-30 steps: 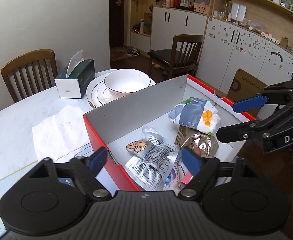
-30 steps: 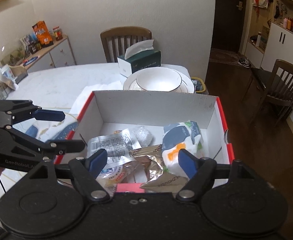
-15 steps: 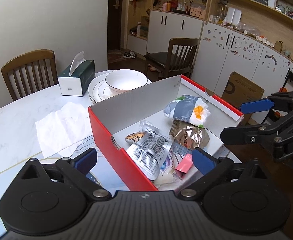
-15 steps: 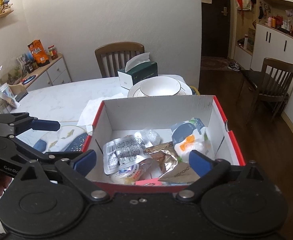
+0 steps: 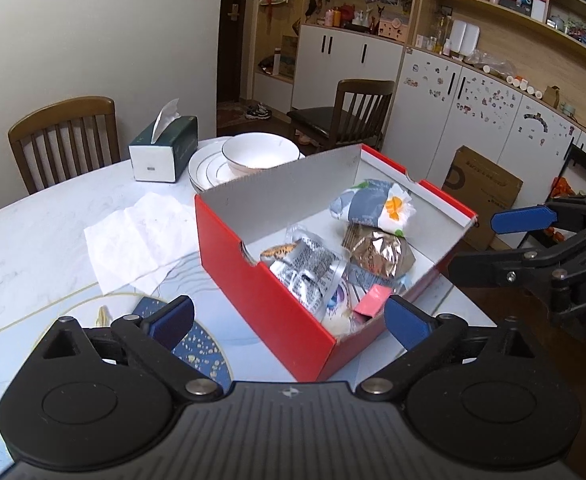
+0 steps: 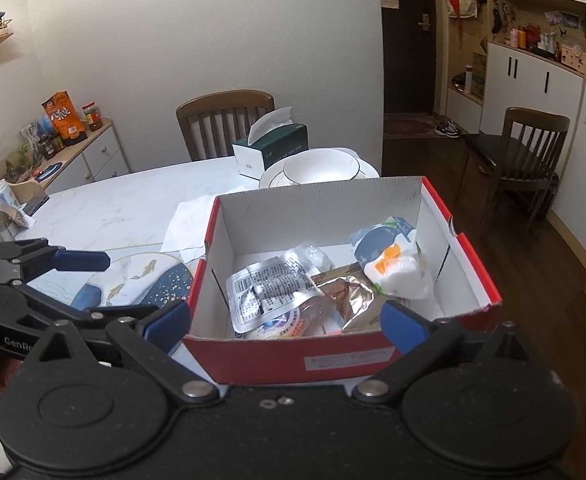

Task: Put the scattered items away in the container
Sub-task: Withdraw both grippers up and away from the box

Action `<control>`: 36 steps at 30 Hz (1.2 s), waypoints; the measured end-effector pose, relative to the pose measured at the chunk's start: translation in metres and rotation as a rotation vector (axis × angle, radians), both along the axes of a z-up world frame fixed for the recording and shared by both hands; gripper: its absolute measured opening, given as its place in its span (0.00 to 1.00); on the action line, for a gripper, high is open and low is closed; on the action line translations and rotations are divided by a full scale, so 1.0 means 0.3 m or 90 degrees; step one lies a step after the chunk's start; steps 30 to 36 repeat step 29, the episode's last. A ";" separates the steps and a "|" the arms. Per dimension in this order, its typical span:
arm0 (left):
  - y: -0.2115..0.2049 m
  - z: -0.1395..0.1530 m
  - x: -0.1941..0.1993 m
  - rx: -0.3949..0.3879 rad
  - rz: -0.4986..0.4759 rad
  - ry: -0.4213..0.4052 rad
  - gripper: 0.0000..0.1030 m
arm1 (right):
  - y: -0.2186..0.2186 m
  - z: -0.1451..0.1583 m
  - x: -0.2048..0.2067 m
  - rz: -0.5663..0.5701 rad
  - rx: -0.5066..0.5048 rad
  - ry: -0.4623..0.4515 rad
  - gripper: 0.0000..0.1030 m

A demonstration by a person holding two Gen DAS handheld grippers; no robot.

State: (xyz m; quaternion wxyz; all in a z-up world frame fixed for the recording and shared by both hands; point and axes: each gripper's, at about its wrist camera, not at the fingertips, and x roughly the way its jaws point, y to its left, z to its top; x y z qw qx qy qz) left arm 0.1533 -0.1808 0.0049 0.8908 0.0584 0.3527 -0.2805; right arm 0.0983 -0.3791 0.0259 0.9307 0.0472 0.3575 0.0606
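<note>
A red cardboard box (image 5: 261, 292) (image 6: 333, 356) with a white inside stands on the white marble table. In it lie a silver printed pouch (image 5: 313, 268) (image 6: 269, 292), a gold foil pack (image 5: 381, 252) (image 6: 345, 292), a grey-white-orange packet (image 5: 377, 208) (image 6: 393, 260) and a small pink item (image 5: 371, 304). My left gripper (image 5: 289, 320) is open and empty, above the box's near corner. My right gripper (image 6: 285, 320) is open and empty, at the box's near wall. Each gripper shows in the other's view, beside the box.
White paper tissue (image 5: 141, 236) lies left of the box. A bowl on stacked plates (image 5: 253, 156) and a green tissue box (image 5: 165, 152) stand behind it. A dark blue patterned item (image 6: 165, 288) lies on the table. Wooden chairs (image 5: 65, 136) stand around; the table edge is near the box.
Both grippers have drawn back and up from the box and their fingers have spread wider. The box's contents have not moved.
</note>
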 end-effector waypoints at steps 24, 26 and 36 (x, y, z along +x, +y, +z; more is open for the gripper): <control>0.115 -0.023 -0.048 0.001 -0.017 -0.011 0.99 | 0.117 -0.034 -0.029 -0.022 0.010 0.034 0.99; 0.128 -0.019 -0.047 0.000 -0.012 -0.016 0.99 | 0.127 -0.035 -0.024 -0.022 0.012 0.035 0.99; 0.150 -0.015 -0.045 0.001 -0.005 -0.023 0.99 | 0.148 -0.038 -0.015 -0.020 0.015 0.038 0.99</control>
